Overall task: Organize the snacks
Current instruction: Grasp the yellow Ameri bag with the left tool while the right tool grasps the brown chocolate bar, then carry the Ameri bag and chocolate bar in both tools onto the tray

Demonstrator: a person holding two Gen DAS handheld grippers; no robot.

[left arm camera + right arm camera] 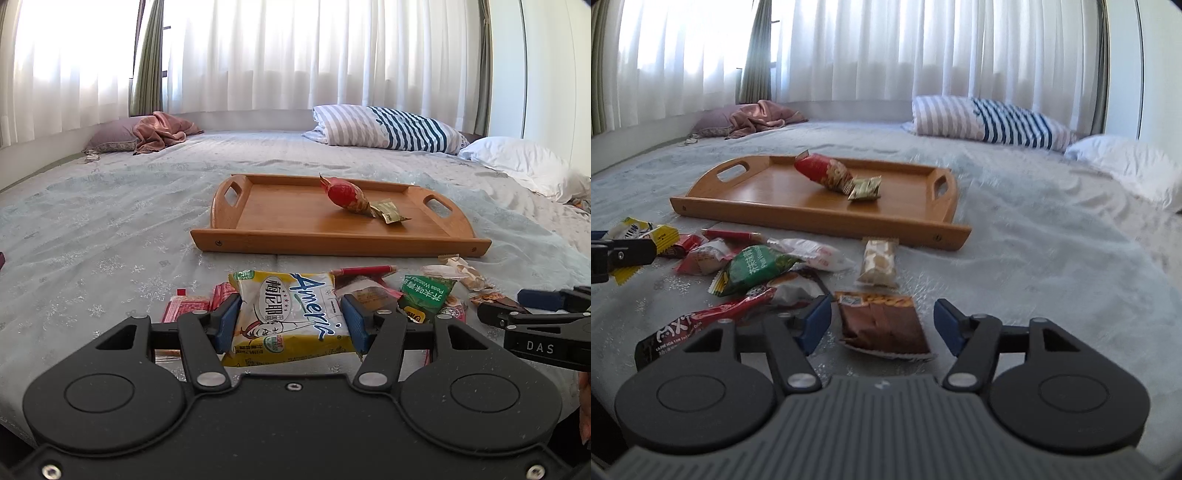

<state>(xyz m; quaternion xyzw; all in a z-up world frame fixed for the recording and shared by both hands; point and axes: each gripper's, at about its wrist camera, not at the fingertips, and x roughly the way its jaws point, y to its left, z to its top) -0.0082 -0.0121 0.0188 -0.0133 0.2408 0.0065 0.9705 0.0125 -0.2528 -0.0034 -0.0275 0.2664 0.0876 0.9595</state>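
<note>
My left gripper is shut on a yellow and white snack packet, its blue pads pressing both sides. The right gripper stands open around a brown biscuit packet that lies on the bedspread, with a gap at each pad. Ahead sits a wooden tray holding a red snack bag and a small gold-green packet. Several loose snacks lie in front of the tray, among them a green peas packet and a pale nougat bar.
All of this is on a wide bed with a pale blue spread. A striped pillow and a white pillow lie at the far right, a pink cloth at the far left. White curtains hang behind.
</note>
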